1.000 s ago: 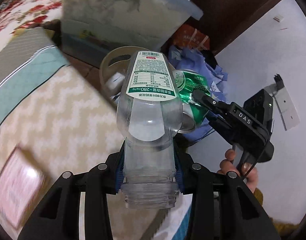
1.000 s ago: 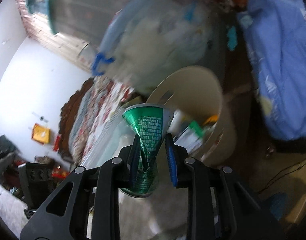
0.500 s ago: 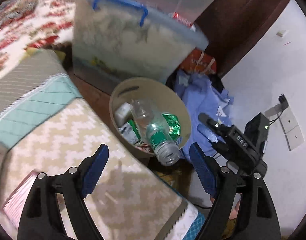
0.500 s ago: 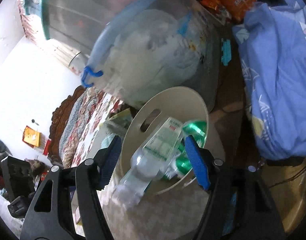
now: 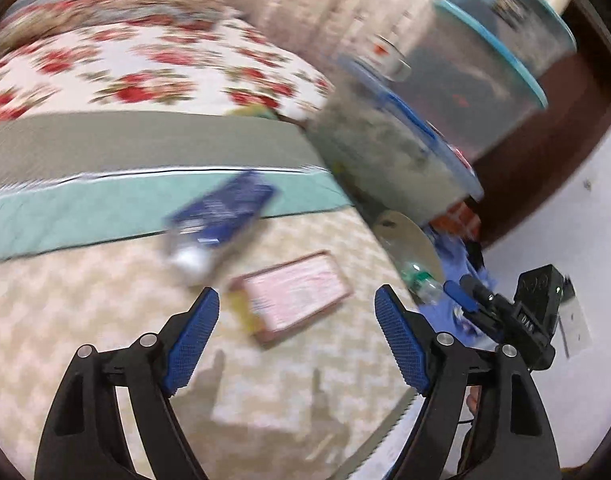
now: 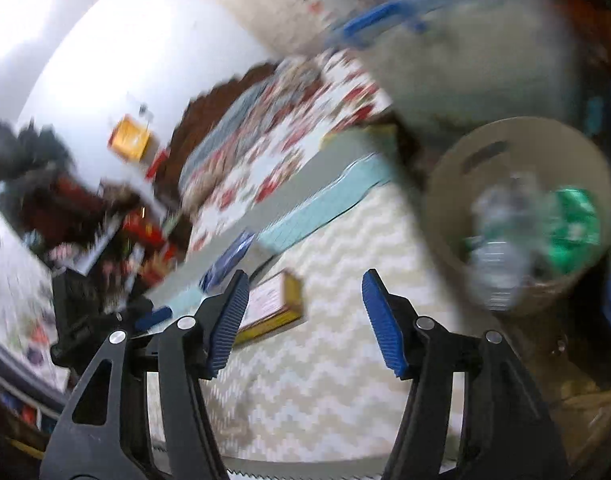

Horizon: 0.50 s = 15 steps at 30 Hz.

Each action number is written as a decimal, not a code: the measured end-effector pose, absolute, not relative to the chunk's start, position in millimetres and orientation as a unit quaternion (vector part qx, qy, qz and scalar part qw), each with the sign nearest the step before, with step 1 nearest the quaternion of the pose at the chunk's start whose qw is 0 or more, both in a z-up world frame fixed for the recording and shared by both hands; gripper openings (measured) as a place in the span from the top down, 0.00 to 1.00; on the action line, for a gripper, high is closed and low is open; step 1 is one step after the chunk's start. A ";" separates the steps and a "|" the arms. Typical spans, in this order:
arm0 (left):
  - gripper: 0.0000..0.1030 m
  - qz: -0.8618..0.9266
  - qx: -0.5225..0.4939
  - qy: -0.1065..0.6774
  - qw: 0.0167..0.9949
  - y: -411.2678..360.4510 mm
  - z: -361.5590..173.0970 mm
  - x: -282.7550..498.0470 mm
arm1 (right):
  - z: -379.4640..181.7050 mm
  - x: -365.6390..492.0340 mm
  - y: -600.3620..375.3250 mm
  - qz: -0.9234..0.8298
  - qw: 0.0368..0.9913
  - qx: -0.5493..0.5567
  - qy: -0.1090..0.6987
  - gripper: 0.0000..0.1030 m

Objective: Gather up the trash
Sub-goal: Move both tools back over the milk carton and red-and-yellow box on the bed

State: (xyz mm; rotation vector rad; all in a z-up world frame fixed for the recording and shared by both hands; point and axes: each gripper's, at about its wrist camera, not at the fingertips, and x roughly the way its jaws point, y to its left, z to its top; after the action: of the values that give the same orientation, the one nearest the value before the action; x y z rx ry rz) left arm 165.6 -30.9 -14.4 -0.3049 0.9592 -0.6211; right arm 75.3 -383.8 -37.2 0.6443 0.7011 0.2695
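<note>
My left gripper (image 5: 296,320) is open and empty above a zigzag-patterned blanket (image 5: 105,320). A blue packet (image 5: 221,212) and a flat pink-faced box (image 5: 293,294) lie on the blanket ahead of it. My right gripper (image 6: 305,312) is open and empty; it also shows in the left wrist view (image 5: 469,292). The beige bin (image 6: 457,184) at the right holds a clear plastic bottle (image 6: 501,248) and a crushed green can (image 6: 573,228). The same box (image 6: 269,304) and blue packet (image 6: 229,256) lie on the blanket left of the bin. Both views are motion-blurred.
Large clear storage tubs with blue handles (image 5: 405,152) stand behind the bin. A floral bedspread (image 5: 125,72) covers the bed beyond a teal and grey quilt (image 5: 105,200). Blue cloth (image 5: 457,256) lies by the bin. A white wall (image 5: 577,240) is at the right.
Both grippers let go of the bottle and the can into the bin a second ago. Since then both have swung left, away from the bin, towards the blanket with the box and packet.
</note>
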 end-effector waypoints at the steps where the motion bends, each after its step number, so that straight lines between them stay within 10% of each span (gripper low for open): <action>1: 0.29 -0.287 -0.150 0.453 0.831 -20.7 -16.4 165.6 | -39.6 86.5 -369.9 0.143 0.876 0.303 0.347 0.45; 15: 0.30 -0.260 -0.190 0.474 0.819 52.2 -53.7 128.2 | -96.3 157.3 -226.7 0.211 0.816 0.233 0.485 0.60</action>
State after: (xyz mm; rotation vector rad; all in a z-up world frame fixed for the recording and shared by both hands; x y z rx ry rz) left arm 128.2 52.2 -53.7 -0.4057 1.0103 -0.5534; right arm 157.3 -226.7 -96.3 0.4977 1.0338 0.4504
